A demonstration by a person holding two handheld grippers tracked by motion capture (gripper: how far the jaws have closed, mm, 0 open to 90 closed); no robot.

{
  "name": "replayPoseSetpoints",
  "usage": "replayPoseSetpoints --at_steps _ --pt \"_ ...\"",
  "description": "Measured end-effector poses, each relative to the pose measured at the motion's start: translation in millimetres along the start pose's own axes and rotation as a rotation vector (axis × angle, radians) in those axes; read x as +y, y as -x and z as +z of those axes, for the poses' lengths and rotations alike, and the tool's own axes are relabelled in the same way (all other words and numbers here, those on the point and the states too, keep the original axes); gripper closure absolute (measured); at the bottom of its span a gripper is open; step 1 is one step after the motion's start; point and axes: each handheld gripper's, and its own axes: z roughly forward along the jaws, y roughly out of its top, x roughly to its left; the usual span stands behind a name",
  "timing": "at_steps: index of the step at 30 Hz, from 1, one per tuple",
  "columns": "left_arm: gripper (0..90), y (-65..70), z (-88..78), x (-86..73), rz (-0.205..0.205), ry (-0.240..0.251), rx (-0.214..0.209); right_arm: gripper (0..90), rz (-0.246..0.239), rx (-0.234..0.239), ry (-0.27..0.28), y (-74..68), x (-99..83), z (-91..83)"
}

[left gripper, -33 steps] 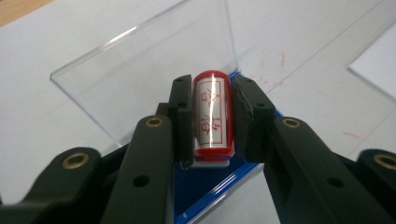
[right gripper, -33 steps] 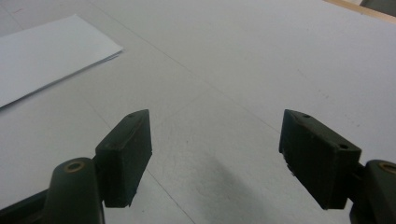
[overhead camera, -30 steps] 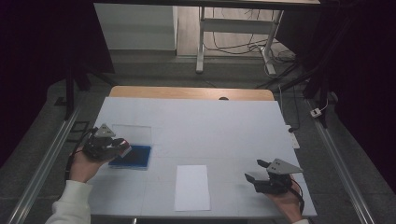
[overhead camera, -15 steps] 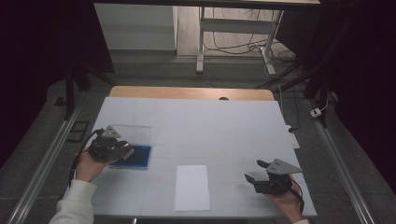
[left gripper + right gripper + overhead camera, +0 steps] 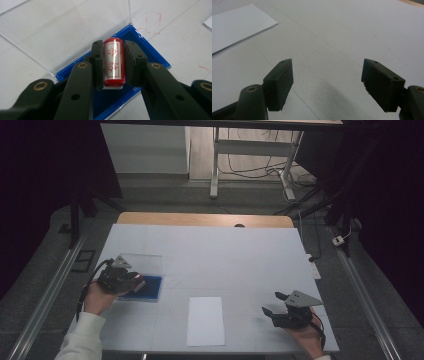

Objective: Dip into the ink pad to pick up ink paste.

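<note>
A red stamp [image 5: 113, 62] with red characters on a white label sits between the jaws of my left gripper [image 5: 113, 51], which is shut on it. Right under it lies a blue ink pad case [image 5: 150, 53] with its clear lid [image 5: 62, 27] folded open behind. From above, my left gripper [image 5: 135, 281] hovers over the blue case [image 5: 149, 287] at the table's left. My right gripper [image 5: 274, 304] rests open near the front right, with nothing between its black fingers [image 5: 279, 82]. A white sheet of paper [image 5: 205, 320] lies between the two hands.
The white tabletop [image 5: 225, 255] carries faint red ink marks [image 5: 152, 18] beside the case. A wooden strip [image 5: 200, 219] runs along its far edge. Metal rails [image 5: 45, 295] flank the table, and a desk frame with cables [image 5: 250, 165] stands beyond.
My left gripper with the stamp has shifted slightly right and down onto the blue case. The right gripper has stayed put.
</note>
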Motion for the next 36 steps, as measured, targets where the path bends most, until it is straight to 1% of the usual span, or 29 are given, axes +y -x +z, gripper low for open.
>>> replayPoseSetpoints --at_steps 5,8,11,15,19,22,23,28,29,32,33,34,35,36 --pt "70.3 0.9 3.2 -0.4 0.011 -0.012 0.004 24.8 -0.005 0.011 0.006 -0.4 0.0 0.0" --pt "70.3 1.4 3.3 -0.2 0.010 -0.008 0.005 24.8 -0.004 0.010 0.008 -0.2 -0.1 0.0" --pt "70.3 0.7 3.7 -0.5 0.006 -0.014 0.005 24.8 -0.002 0.005 0.001 -0.4 -0.1 -0.6" --pt "70.4 0.1 4.1 -0.8 -0.003 -0.022 0.005 24.8 -0.005 0.010 0.008 -0.6 -0.1 -0.3" --pt "70.4 1.5 4.3 1.1 -0.001 -0.039 0.014 24.8 -0.003 0.010 0.005 -0.4 -0.1 -0.5" --pt "70.4 3.0 4.6 2.7 0.007 -0.053 0.024 24.7 -0.005 0.014 0.007 -1.2 0.0 -0.4" --pt "70.4 3.3 4.9 3.1 0.009 -0.055 0.025 24.7 -0.009 0.004 0.003 -1.8 0.1 -0.7" --pt "70.4 3.9 6.4 4.9 0.013 -0.073 0.031 24.7 -0.007 0.002 0.002 -1.9 0.1 -1.2" --pt "70.4 4.2 7.6 5.0 0.013 -0.077 0.032 24.7 -0.007 0.010 0.006 -1.5 0.0 -0.9" --pt "70.8 7.2 8.8 4.4 0.025 -0.081 0.049 24.7 -0.011 0.001 0.000 -2.0 0.1 -0.8" --pt "70.8 6.8 9.0 4.5 0.021 -0.082 0.047 24.7 -0.011 0.009 0.002 -2.0 0.2 -0.6" --pt "70.8 6.3 9.0 4.4 0.018 -0.082 0.044 24.7 -0.011 0.002 -0.001 -2.5 0.4 -1.1" --pt "70.7 6.0 9.2 4.4 0.017 -0.082 0.043 24.7 -0.009 0.013 0.006 -2.6 0.4 -0.9" --pt "70.8 6.4 9.3 4.5 0.018 -0.083 0.047 24.7 -0.010 0.013 0.006 -2.8 0.4 -1.0"
